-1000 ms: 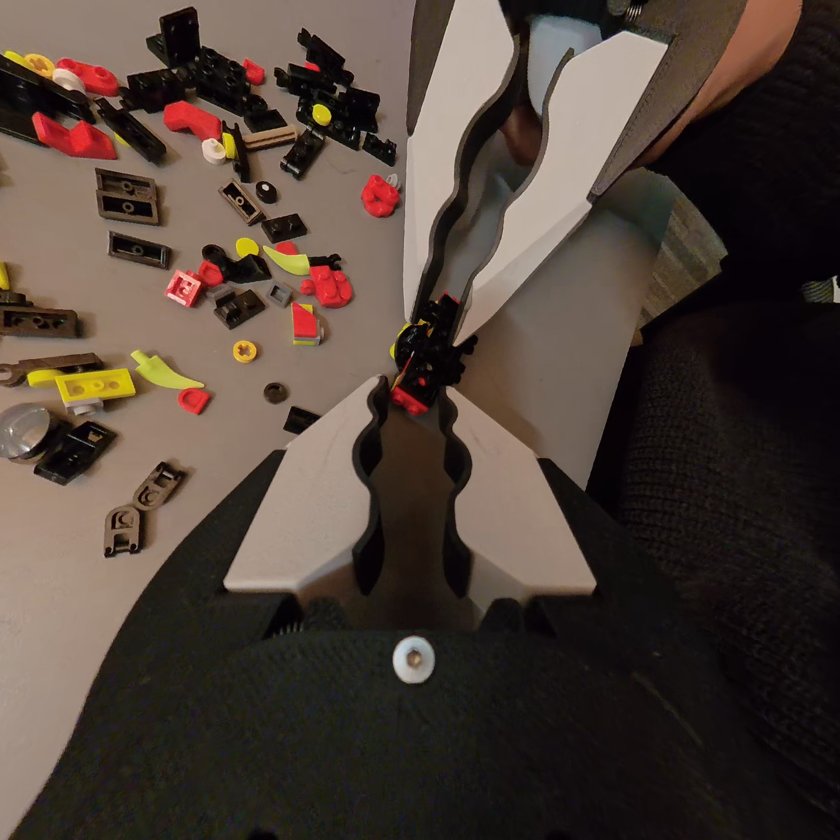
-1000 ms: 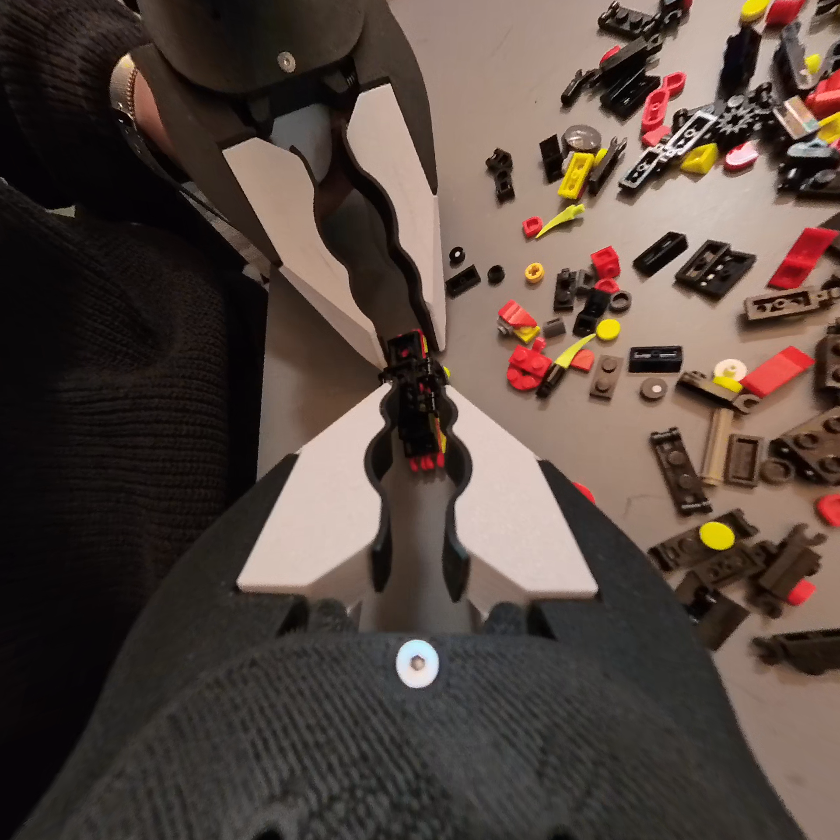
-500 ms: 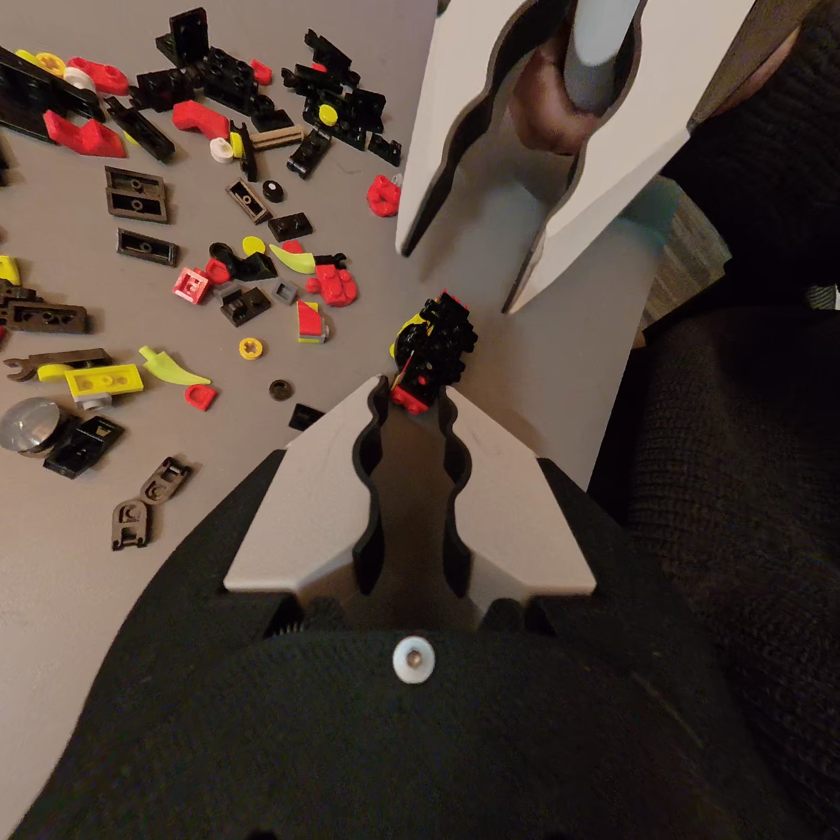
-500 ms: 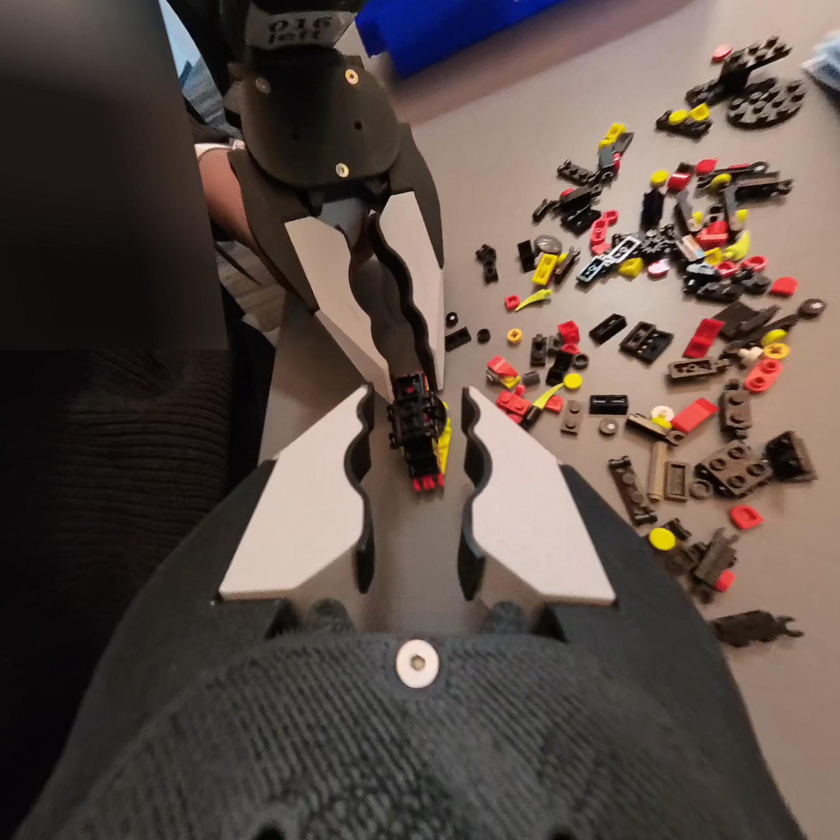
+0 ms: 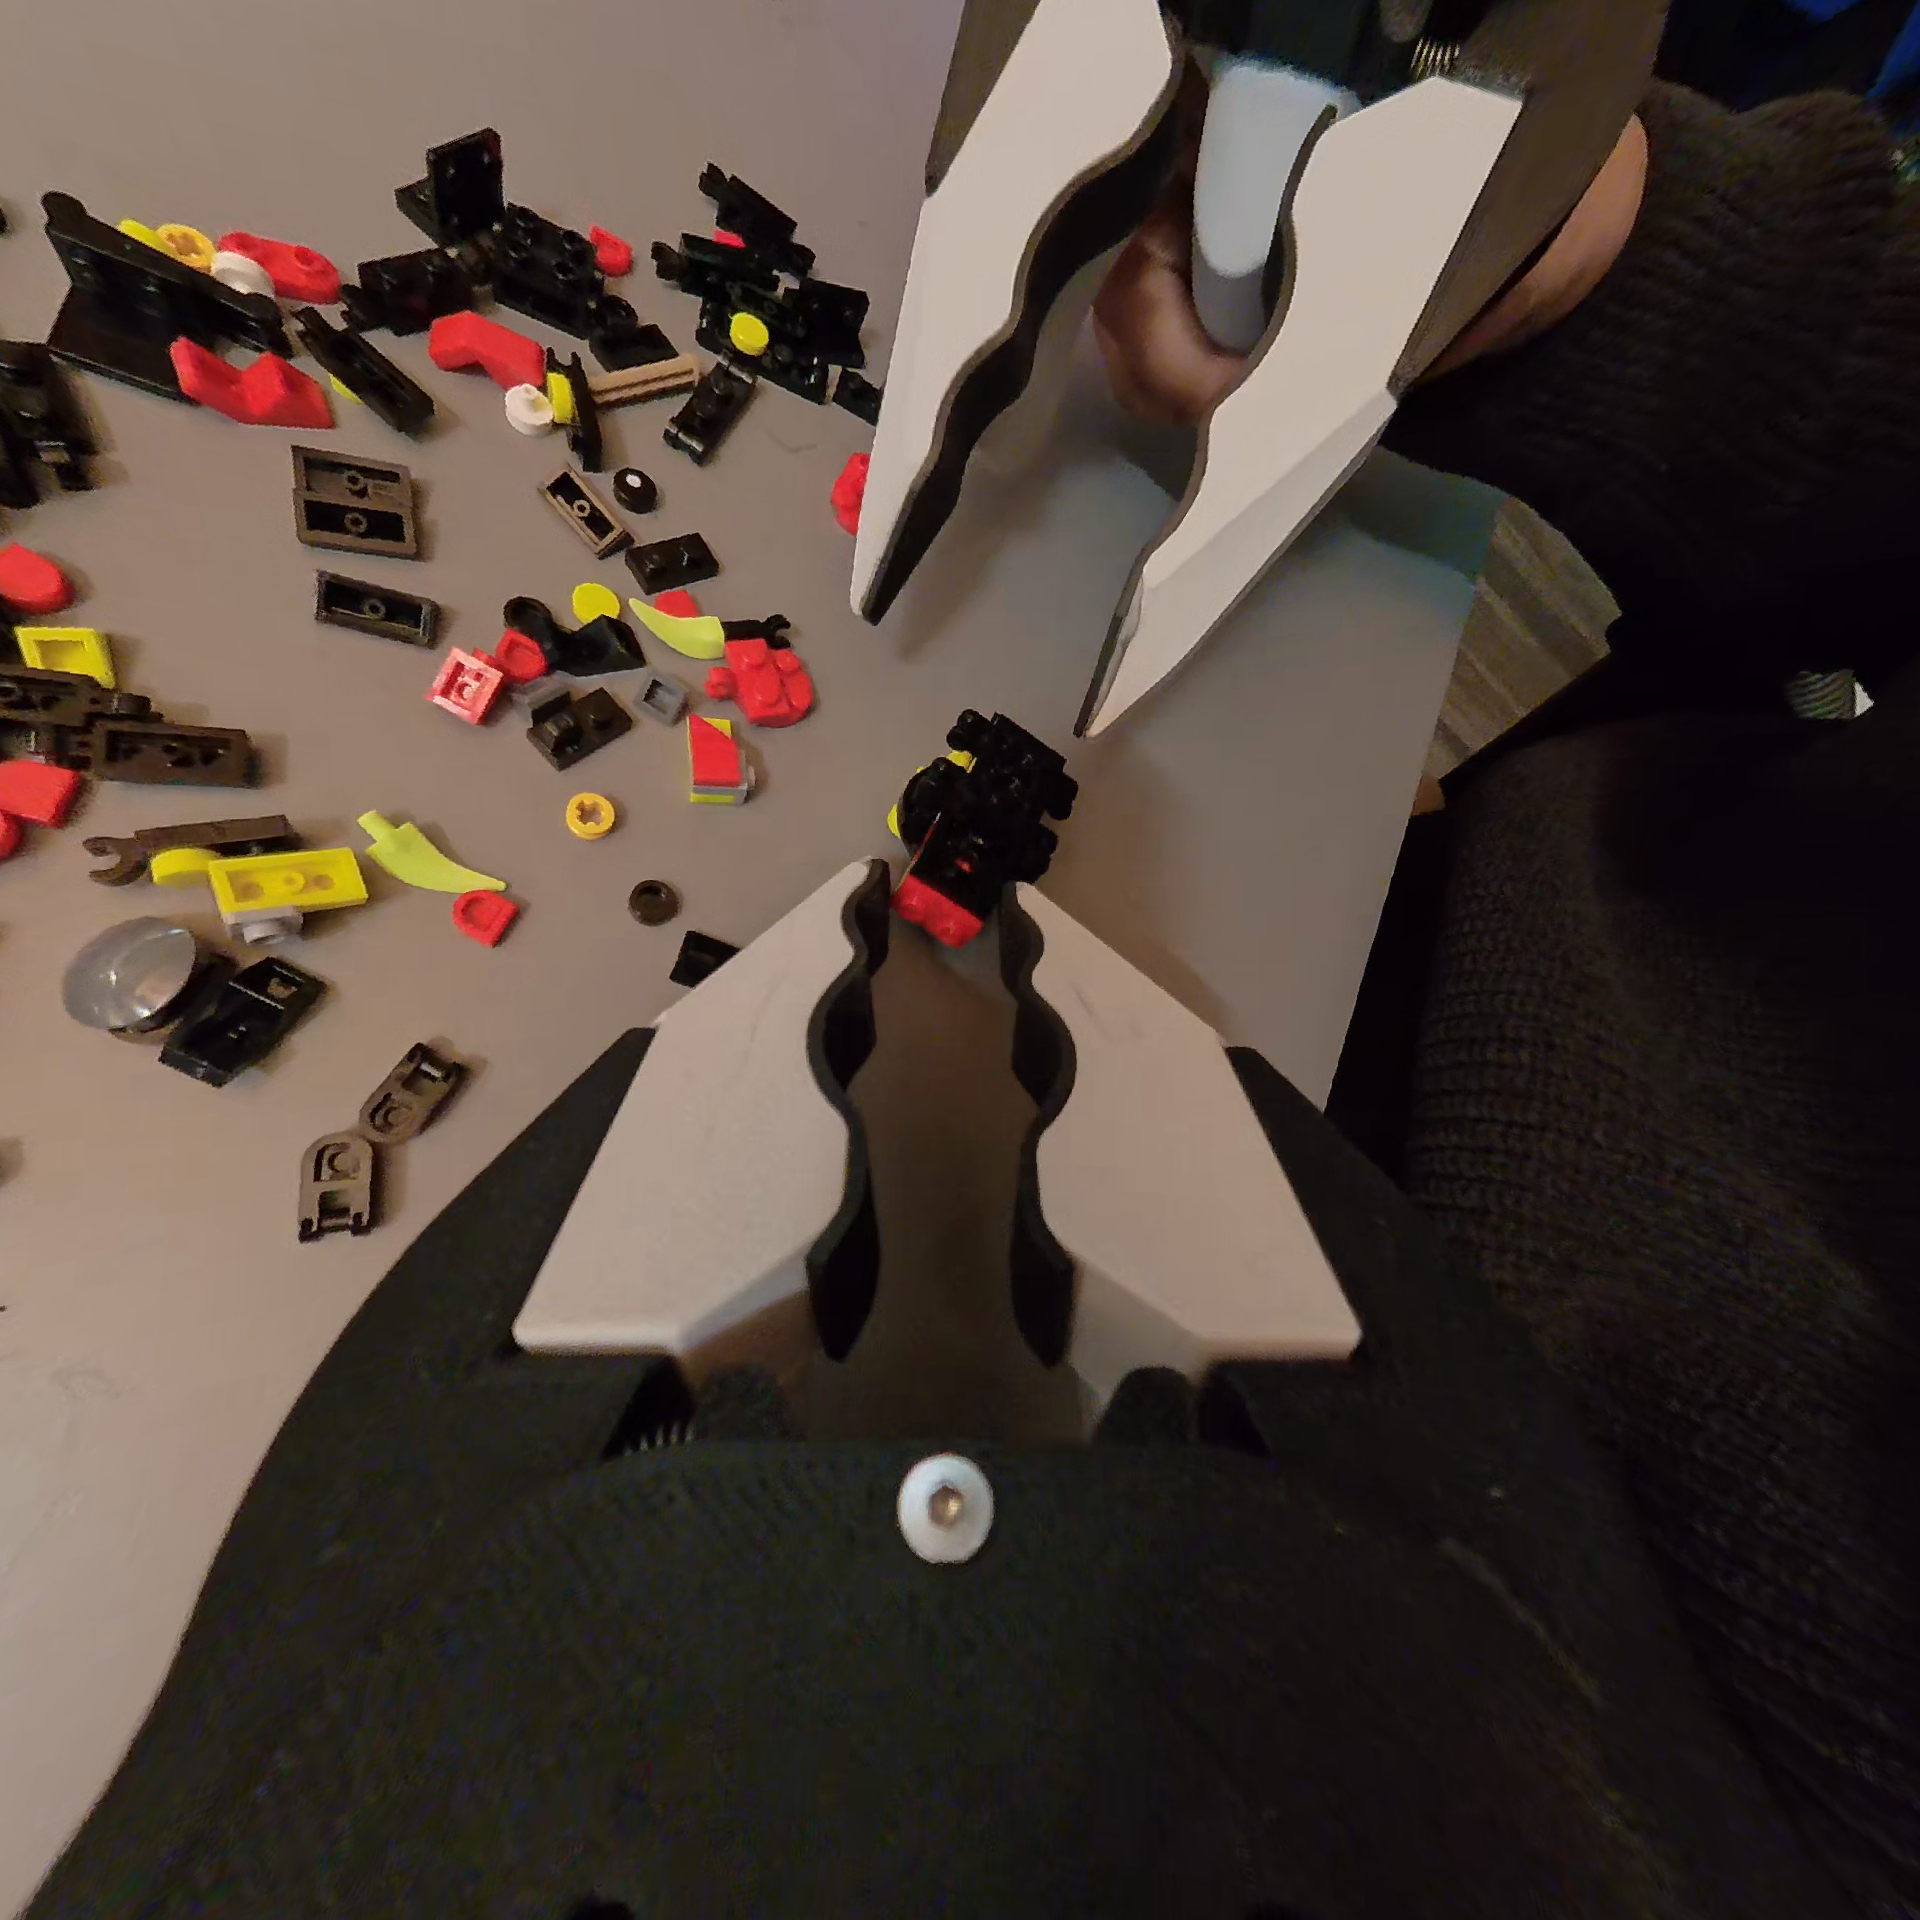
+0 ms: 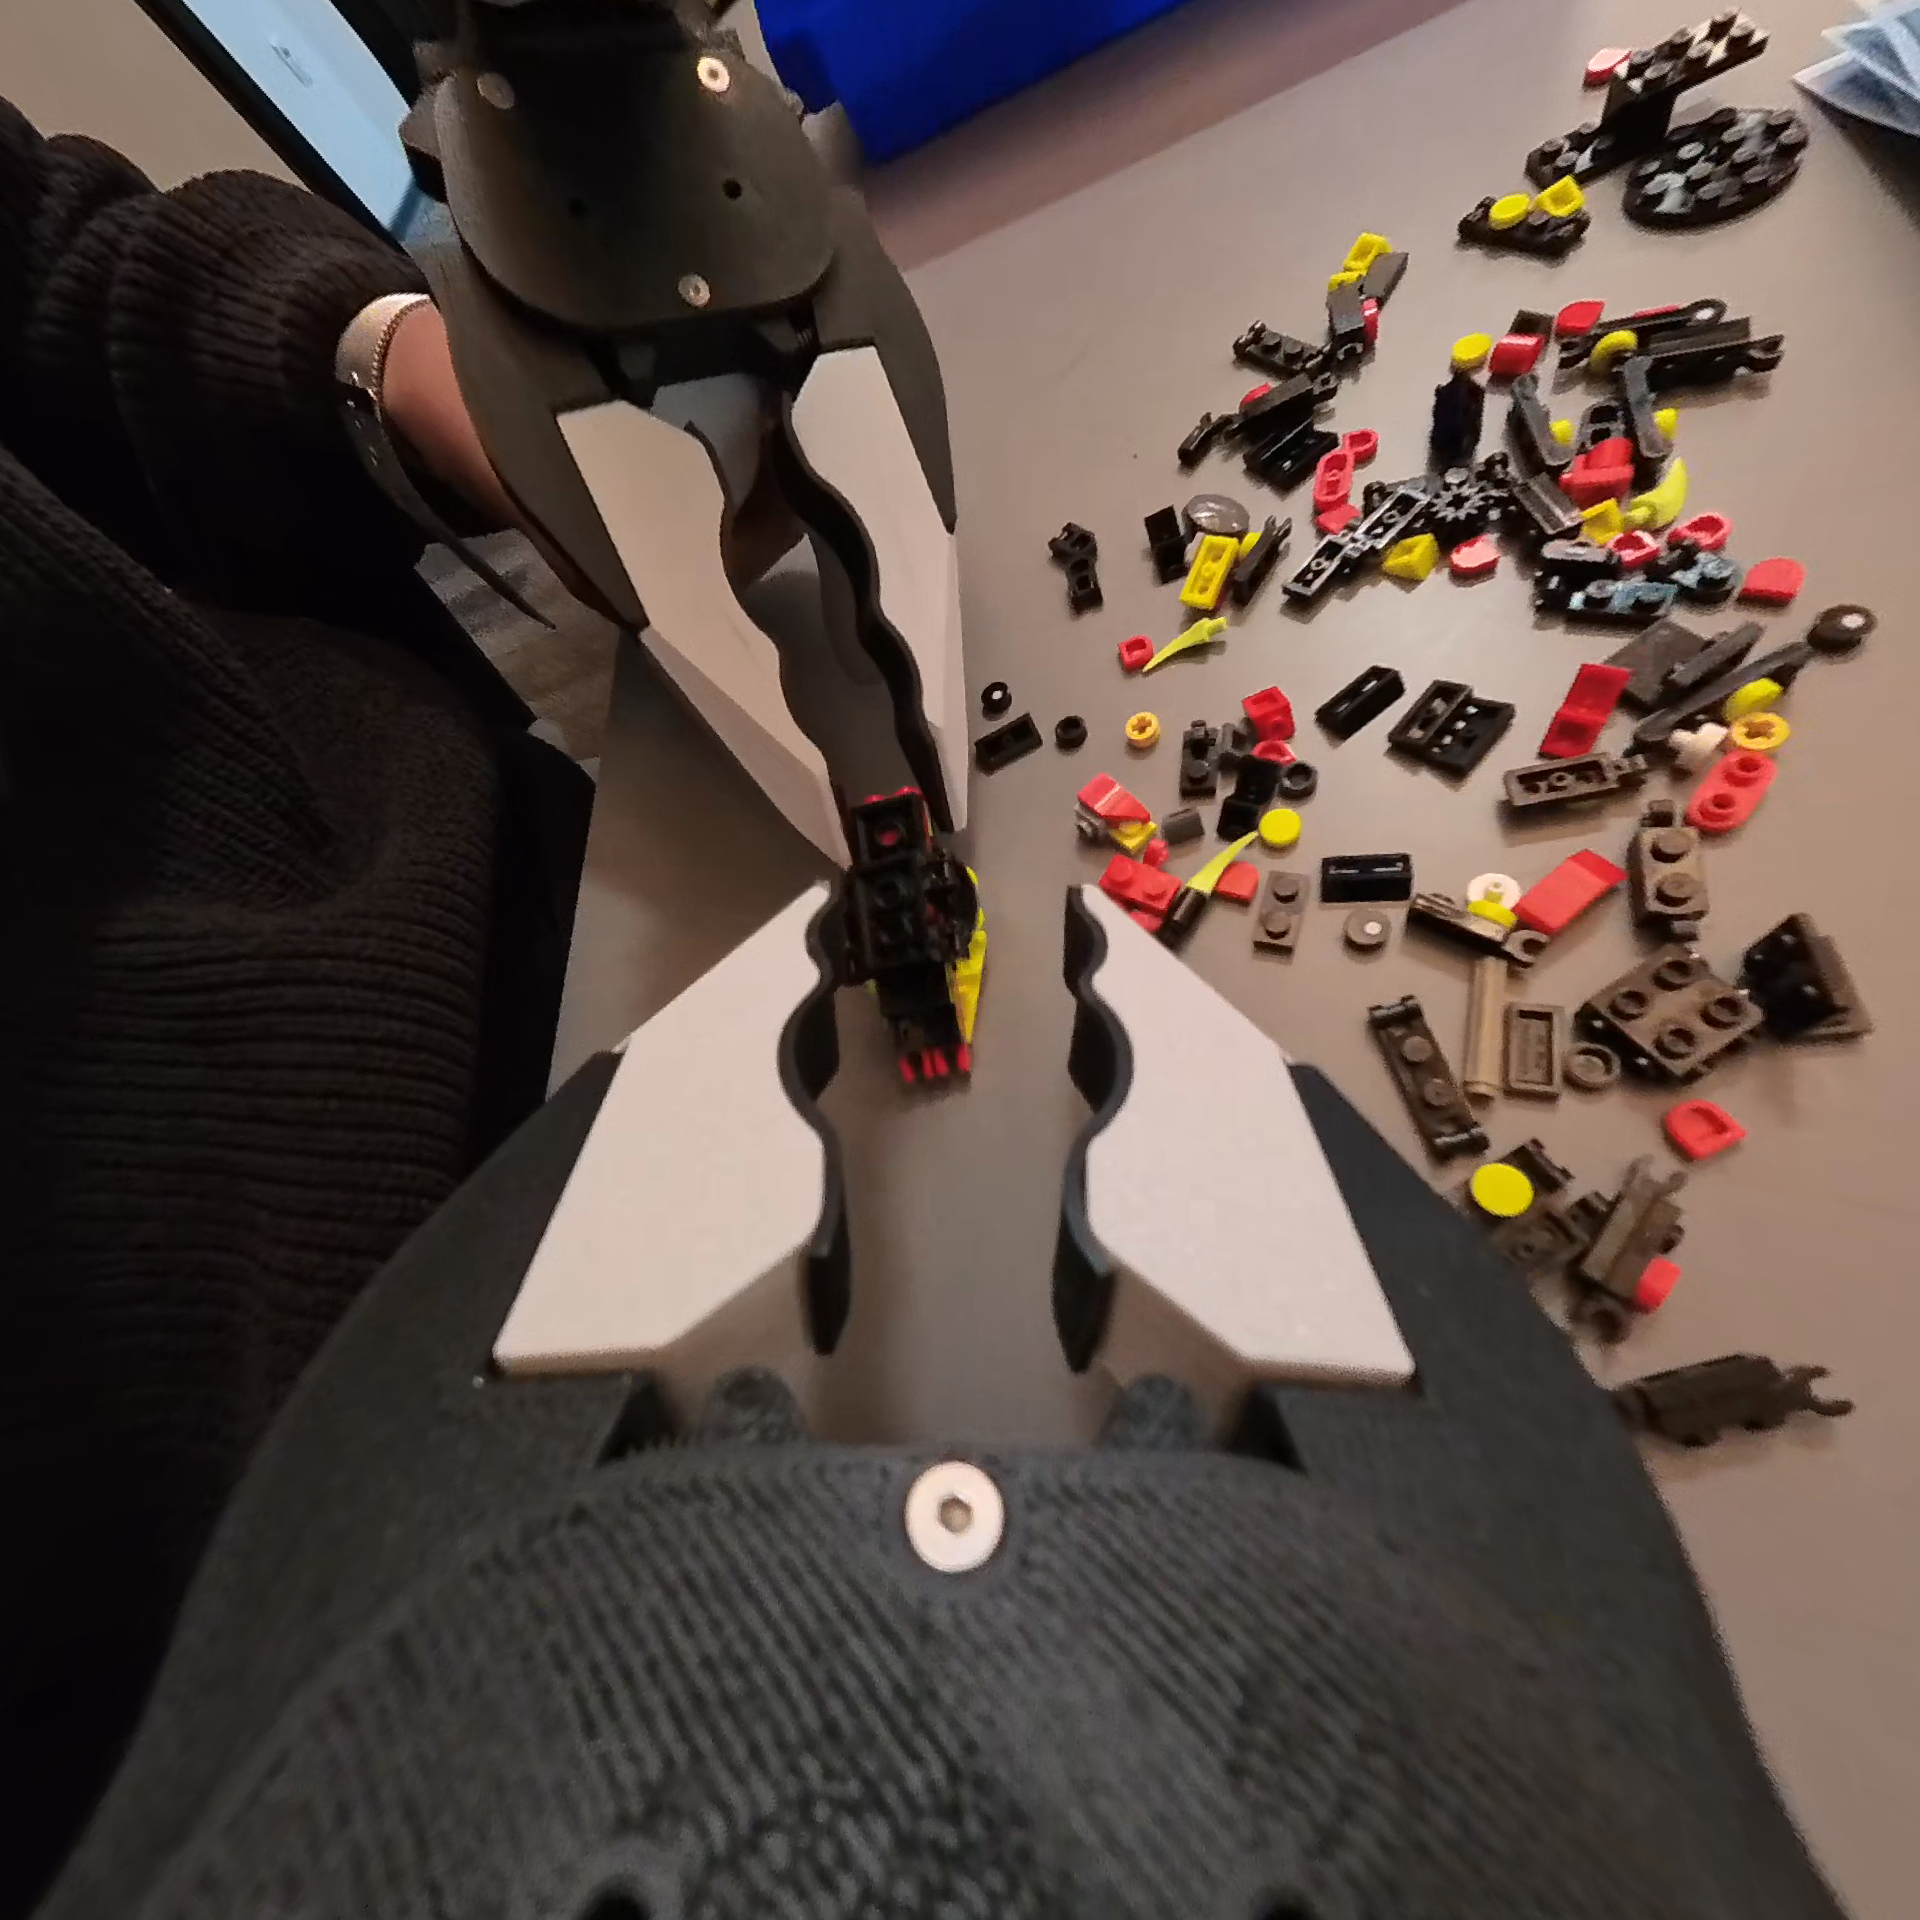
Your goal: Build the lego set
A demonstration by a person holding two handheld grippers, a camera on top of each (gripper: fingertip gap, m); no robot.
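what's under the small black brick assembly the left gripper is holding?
Bare grey tabletop lies below the small black, red and yellow brick assembly clamped in the left gripper. No loose bricks show there; the spot directly beneath is covered by the assembly itself.

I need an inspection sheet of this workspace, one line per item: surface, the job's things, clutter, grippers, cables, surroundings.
Surface: grey table, its edge near the person.
Job's things: small black, red and yellow brick model, held above the table.
Clutter: many loose black, red and yellow bricks spread over the table; a black round studded plate at the far side.
Grippers: left gripper shut on the model's red end; right gripper open, the model between its fingers, the right finger clearly apart from it.
Cables: nothing seen.
Surroundings: person in a black knit sleeve; blue object behind the table.
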